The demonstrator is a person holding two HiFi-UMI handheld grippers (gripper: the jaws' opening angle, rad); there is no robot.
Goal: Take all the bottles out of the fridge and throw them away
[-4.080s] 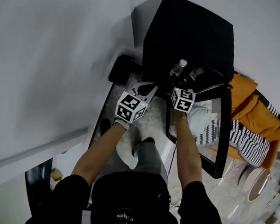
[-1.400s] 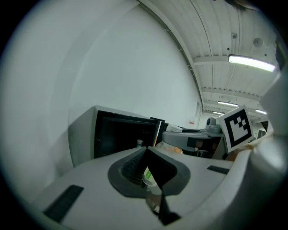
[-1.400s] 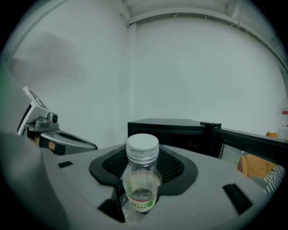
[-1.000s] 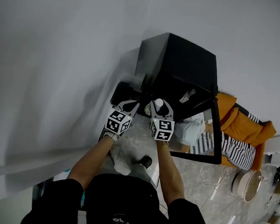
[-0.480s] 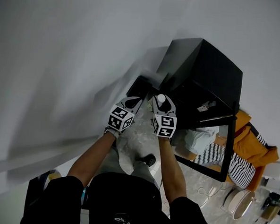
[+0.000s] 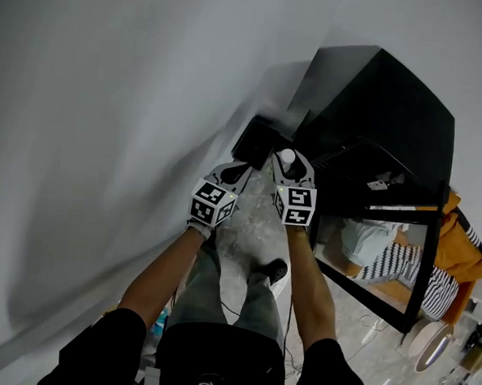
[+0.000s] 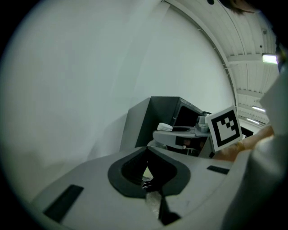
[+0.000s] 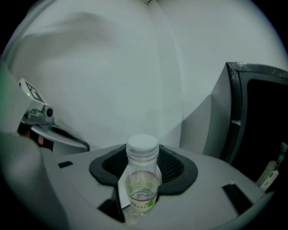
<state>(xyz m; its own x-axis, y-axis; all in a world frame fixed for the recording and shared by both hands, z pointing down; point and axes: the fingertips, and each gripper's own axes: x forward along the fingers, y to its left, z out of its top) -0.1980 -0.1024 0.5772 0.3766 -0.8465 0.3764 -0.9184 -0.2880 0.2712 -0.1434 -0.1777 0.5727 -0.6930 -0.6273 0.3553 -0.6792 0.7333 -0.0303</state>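
Note:
My right gripper (image 6: 290, 164) is shut on a small clear bottle (image 8: 143, 179) with a white cap and a little yellowish liquid. The bottle stands upright between the pads, its cap (image 6: 285, 157) showing from above. My left gripper (image 6: 239, 171) is level with it on the left, shut, with nothing between its jaws (image 7: 146, 150). Both are out in front of the black fridge (image 6: 385, 107), above a dark bin (image 6: 260, 140) by the wall. Inside the fridge another bottle (image 8: 270, 173) stands at the right edge of the right gripper view.
The fridge's glass door (image 6: 420, 264) hangs open to the right, reflecting striped and orange cloth. A white wall runs along the left. Marbled floor and the person's feet (image 6: 273, 271) lie below the grippers.
Both grippers have swung left, away from the fridge opening and toward the dark bin, sinking a little. The bottle has stayed in the right gripper all the way.

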